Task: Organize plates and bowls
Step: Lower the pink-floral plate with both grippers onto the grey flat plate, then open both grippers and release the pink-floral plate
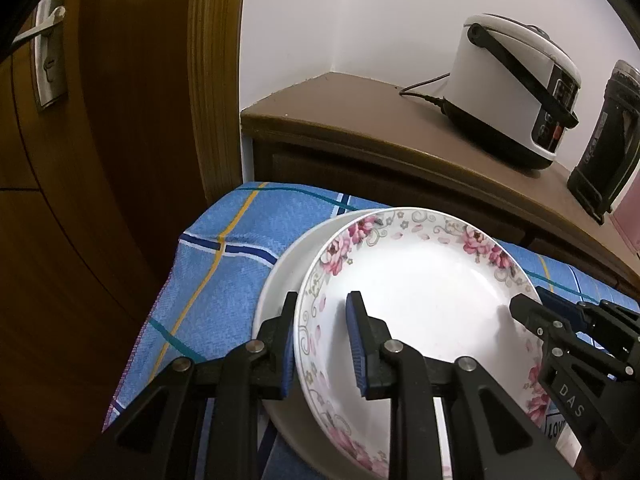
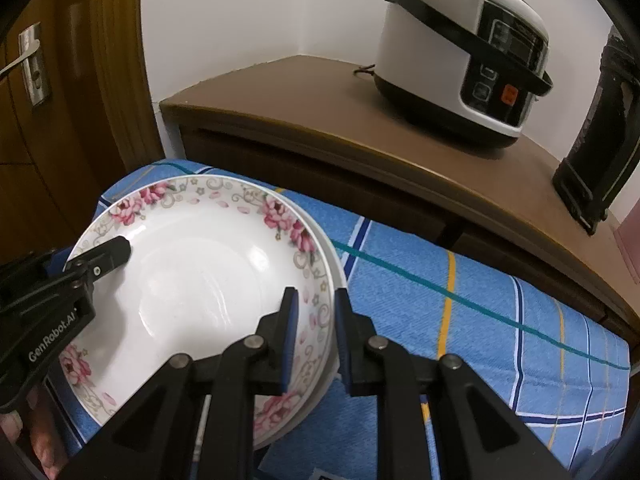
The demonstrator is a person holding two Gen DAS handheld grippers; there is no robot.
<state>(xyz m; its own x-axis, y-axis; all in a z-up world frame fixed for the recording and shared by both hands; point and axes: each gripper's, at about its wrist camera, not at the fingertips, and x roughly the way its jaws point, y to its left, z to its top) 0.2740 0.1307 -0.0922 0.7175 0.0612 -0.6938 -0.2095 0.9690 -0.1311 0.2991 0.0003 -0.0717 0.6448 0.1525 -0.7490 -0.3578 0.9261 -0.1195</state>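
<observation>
A white plate with a pink flower rim (image 1: 420, 280) (image 2: 192, 280) rests on a plain white plate (image 1: 280, 276) (image 2: 334, 264) on the blue checked cloth. My left gripper (image 1: 322, 344) straddles the flowered plate's left rim, one finger inside and one outside, jaws a plate-rim apart. My right gripper (image 2: 312, 336) straddles the right rim of both plates the same way. Each gripper also shows in the other's view: the right one (image 1: 532, 312), the left one (image 2: 108, 254).
The blue checked cloth (image 2: 460, 320) covers the table. Behind it stands a brown wooden cabinet (image 2: 320, 100) with a white rice cooker (image 2: 460, 48) and a black appliance (image 2: 596, 140). A wooden door with a metal handle (image 1: 48, 48) is at the left.
</observation>
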